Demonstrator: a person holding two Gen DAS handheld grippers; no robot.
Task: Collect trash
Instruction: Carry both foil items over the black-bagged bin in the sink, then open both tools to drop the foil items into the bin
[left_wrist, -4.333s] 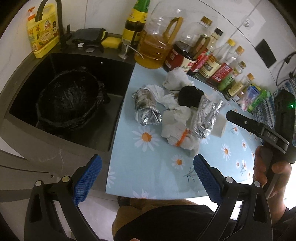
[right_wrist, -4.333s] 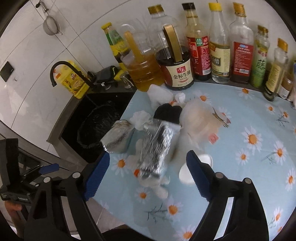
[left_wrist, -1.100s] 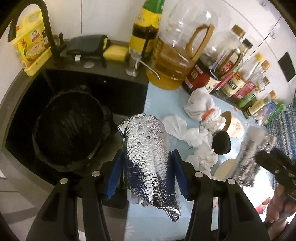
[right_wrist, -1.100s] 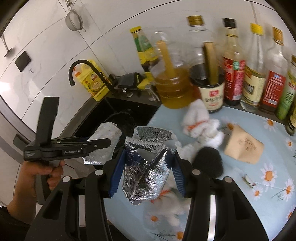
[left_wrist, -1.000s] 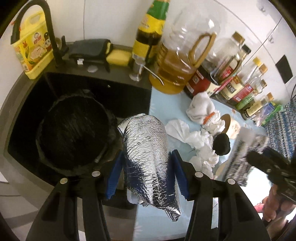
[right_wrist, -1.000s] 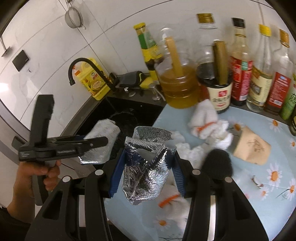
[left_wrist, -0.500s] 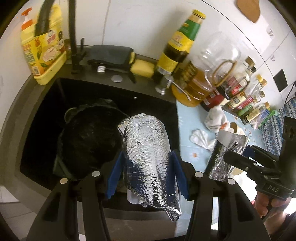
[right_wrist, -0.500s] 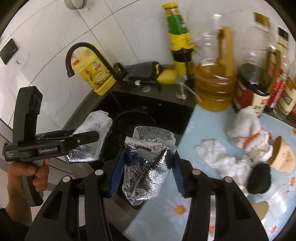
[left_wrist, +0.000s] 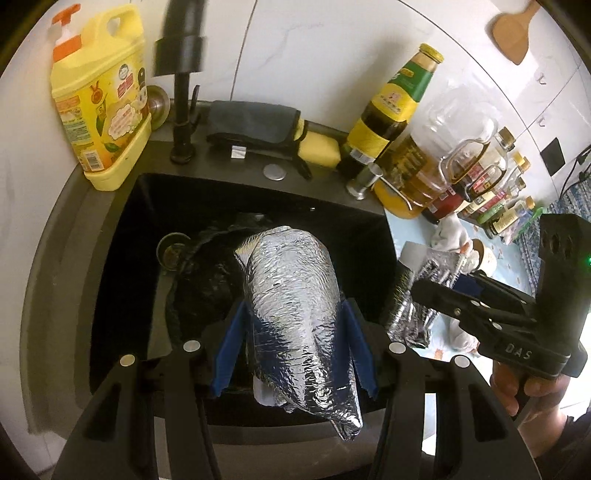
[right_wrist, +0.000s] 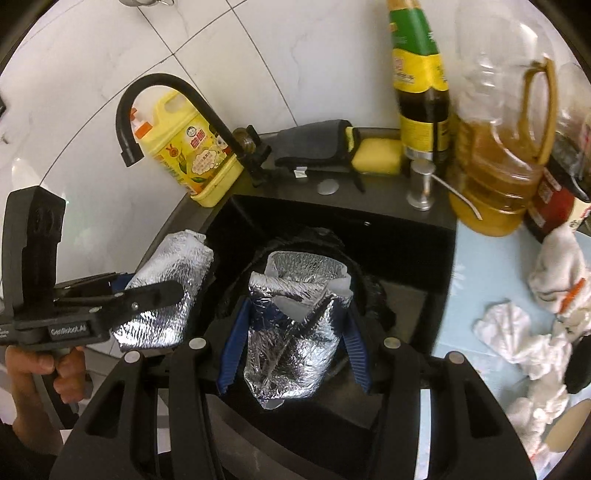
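Observation:
My left gripper (left_wrist: 293, 347) is shut on a crumpled silver foil bag (left_wrist: 295, 306) and holds it above the black sink (left_wrist: 122, 258), over the black-lined trash bin (left_wrist: 207, 280). My right gripper (right_wrist: 293, 343) is shut on a second silver foil bag (right_wrist: 291, 332), also above the bin (right_wrist: 369, 291). Each gripper shows in the other's view: the right one (left_wrist: 443, 291) with its bag (left_wrist: 413, 310), the left one (right_wrist: 147, 291) with its bag (right_wrist: 170, 291). Crumpled white tissues (right_wrist: 532, 339) lie on the blue daisy tablecloth (right_wrist: 484, 273).
A black faucet (right_wrist: 166, 110) arches over the sink, with a yellow detergent jug (left_wrist: 99, 96) beside it. A grey cloth and yellow sponge (left_wrist: 317, 147) lie on the sink's back ledge. Oil and sauce bottles (left_wrist: 424, 166) line the wall. A paper cup (left_wrist: 484, 254) lies among the tissues.
Both grippers have moved left from the tablecloth to above the sink and bin, each still holding its foil bag.

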